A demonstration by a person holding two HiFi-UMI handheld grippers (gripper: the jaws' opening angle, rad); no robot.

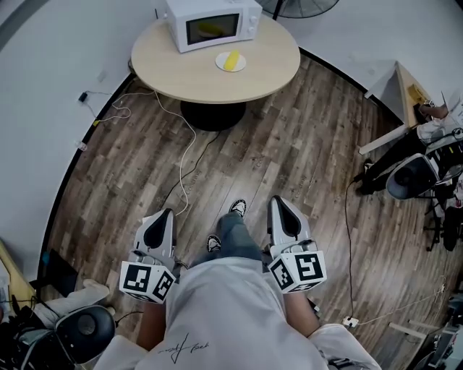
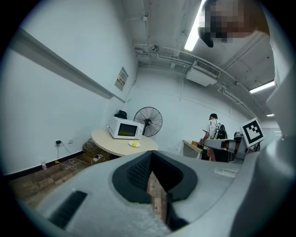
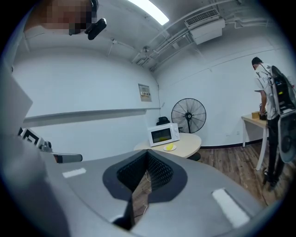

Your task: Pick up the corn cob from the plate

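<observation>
A yellow corn cob [image 1: 231, 60] lies on a small white plate [image 1: 221, 65] on the round wooden table [image 1: 268, 65], just in front of a white microwave [image 1: 213, 22]. Both grippers are far from it, held low beside the person's legs. The left gripper [image 1: 165, 215] and the right gripper [image 1: 278, 201] both point toward the table, shut and empty. In the left gripper view the corn cob [image 2: 135, 144] is small and distant beyond the shut left gripper [image 2: 152, 173]. From the right gripper view, the corn cob [image 3: 169, 147] sits past the shut right gripper [image 3: 145, 171].
A white cable [image 1: 184, 155] trails over the wood floor between the person and the table. A standing fan [image 3: 188, 115] is behind the table. To the right are a desk [image 1: 405, 94], an office chair [image 1: 412, 177] and another person [image 3: 270, 92].
</observation>
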